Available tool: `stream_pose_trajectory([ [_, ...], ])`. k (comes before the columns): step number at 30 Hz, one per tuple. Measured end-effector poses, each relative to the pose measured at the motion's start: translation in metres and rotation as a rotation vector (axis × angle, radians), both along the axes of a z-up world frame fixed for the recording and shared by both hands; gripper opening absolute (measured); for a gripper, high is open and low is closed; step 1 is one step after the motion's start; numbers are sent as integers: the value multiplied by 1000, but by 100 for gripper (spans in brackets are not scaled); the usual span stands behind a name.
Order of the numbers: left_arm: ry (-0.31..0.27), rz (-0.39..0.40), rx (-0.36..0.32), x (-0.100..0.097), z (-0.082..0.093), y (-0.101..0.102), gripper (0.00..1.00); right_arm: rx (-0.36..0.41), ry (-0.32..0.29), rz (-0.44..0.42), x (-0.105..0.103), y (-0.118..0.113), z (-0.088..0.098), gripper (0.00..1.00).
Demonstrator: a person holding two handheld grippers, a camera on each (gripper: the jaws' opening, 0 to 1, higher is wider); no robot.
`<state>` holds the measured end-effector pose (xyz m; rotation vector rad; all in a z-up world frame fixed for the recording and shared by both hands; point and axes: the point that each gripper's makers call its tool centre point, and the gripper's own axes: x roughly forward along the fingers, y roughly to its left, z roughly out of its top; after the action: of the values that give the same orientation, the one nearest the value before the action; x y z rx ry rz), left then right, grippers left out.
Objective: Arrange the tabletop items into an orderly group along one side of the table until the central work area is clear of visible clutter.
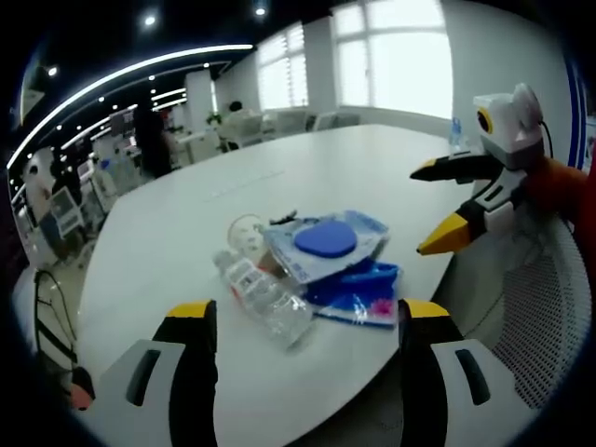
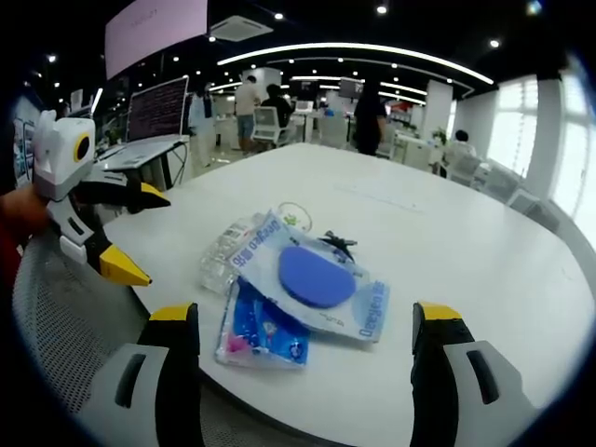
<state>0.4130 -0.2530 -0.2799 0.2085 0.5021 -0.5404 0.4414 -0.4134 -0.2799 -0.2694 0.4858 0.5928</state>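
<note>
A small heap lies near the edge of the white table (image 1: 177, 214). It holds a clear plastic bottle (image 1: 265, 296) on its side, a clear packet with a round blue disc (image 1: 326, 240), a blue packet (image 1: 361, 296) under that, and a small black clip (image 1: 282, 219). My left gripper (image 1: 307, 317) is open just short of the heap, nothing between its jaws. My right gripper (image 1: 428, 209) comes in from the right, open and off the table edge. From its side I see the disc packet (image 2: 317, 277), blue packet (image 2: 261, 333), bottle (image 2: 219, 256), my right gripper (image 2: 305, 317) and left gripper (image 2: 140, 237).
A grey mesh chair (image 1: 545, 307) stands at the table's edge by the heap, also the mesh chair (image 2: 60, 317). The table (image 2: 456, 233) stretches bare beyond the heap. Desks, screens and people stand far behind in the office.
</note>
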Motion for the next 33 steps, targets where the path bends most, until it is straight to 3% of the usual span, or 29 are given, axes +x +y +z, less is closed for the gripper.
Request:
stream_pose_trajectory([
  [33, 8, 11, 14, 0, -3, 3, 77, 9, -3, 13, -1, 3, 1, 94],
])
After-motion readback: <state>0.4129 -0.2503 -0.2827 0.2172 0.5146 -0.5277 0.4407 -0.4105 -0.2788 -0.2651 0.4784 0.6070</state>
